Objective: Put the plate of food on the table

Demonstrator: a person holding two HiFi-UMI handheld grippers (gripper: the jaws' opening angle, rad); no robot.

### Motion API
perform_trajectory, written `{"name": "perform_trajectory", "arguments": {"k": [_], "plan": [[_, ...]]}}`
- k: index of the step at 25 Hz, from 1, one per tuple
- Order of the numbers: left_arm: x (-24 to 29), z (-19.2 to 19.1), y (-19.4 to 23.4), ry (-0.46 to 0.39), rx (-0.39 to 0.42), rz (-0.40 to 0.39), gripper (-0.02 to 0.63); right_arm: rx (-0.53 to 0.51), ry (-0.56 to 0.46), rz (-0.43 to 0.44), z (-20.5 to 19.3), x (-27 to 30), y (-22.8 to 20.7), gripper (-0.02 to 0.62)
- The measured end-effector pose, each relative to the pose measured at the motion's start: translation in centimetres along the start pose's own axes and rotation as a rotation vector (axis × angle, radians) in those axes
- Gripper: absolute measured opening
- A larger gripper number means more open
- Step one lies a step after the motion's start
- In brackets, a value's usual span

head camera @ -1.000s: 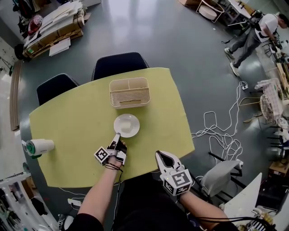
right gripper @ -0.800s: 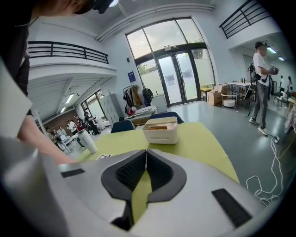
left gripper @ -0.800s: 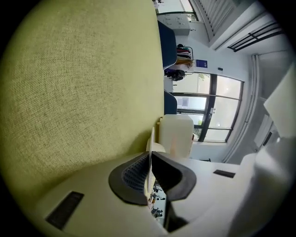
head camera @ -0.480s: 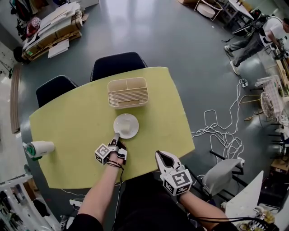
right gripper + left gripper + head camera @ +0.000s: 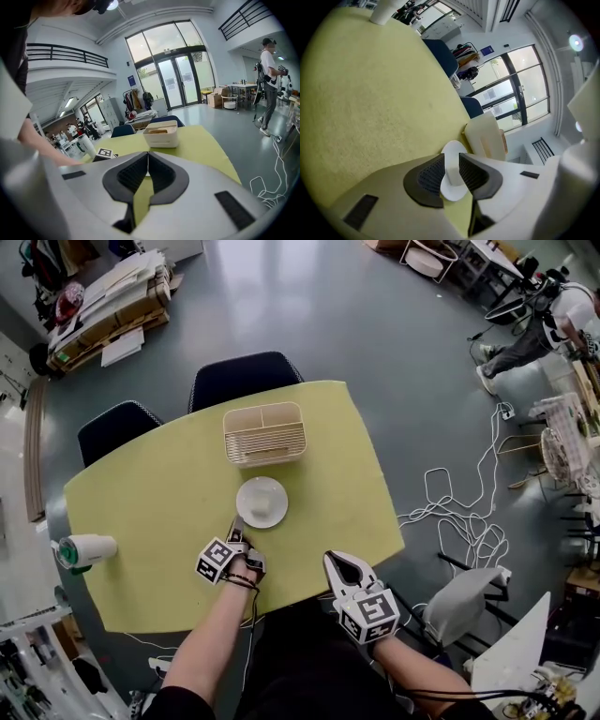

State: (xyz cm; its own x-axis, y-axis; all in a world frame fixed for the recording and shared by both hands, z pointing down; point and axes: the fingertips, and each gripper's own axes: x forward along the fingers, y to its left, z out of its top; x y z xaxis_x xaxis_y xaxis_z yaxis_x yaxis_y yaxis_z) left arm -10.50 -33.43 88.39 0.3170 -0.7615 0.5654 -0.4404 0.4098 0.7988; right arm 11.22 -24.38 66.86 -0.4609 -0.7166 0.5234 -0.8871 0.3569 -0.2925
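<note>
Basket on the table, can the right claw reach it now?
Probably yes: only bare table lies between the right claw and the basket; plate and left claw sit aside.

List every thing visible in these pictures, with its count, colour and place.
table: one, yellow-green, centre
plate: one, white, on the table's middle
food piece: one, pale, on the plate
basket: one, cream, beyond the plate
cup: one, white with green, table's left edge
chairs: two, dark blue, behind the table
cables: several, white, floor at right
bystander: one, white top, floor at far right
left tool: one, grey-white, jaws on the plate's near rim
right tool: one, grey-white, shut, empty, at the table's near edge
</note>
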Motion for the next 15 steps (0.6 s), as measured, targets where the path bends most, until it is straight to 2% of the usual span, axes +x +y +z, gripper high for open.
{"name": "perform_trajectory", "arguments": {"k": [3, 5, 9, 15], "plan": [[-2.5, 0.8, -2.2, 0.008, 0.040, -0.048, 0.094, -0.002, -0.021, 0.011, 0.8, -0.1, 0.3, 0.012], [-5.0, 1.7, -4.7, -0.002, 0.126, -0.098, 0.090, -0.005, -0.041, 0.026, 1.8, -0.1, 0.6, 0.012], [-11.2, 3.4, -9.7, -0.049, 0.419, -0.166, 0.013, -0.023, -0.086, 0.067, 3.8, 0.1, 1.9, 0.012], [-20.7, 4.0, -16.6, -0.181, 0.837, -0.230, 0.008, -0.063, -0.133, 0.140, 6.4, -0.8, 5.4, 0.012]]}}
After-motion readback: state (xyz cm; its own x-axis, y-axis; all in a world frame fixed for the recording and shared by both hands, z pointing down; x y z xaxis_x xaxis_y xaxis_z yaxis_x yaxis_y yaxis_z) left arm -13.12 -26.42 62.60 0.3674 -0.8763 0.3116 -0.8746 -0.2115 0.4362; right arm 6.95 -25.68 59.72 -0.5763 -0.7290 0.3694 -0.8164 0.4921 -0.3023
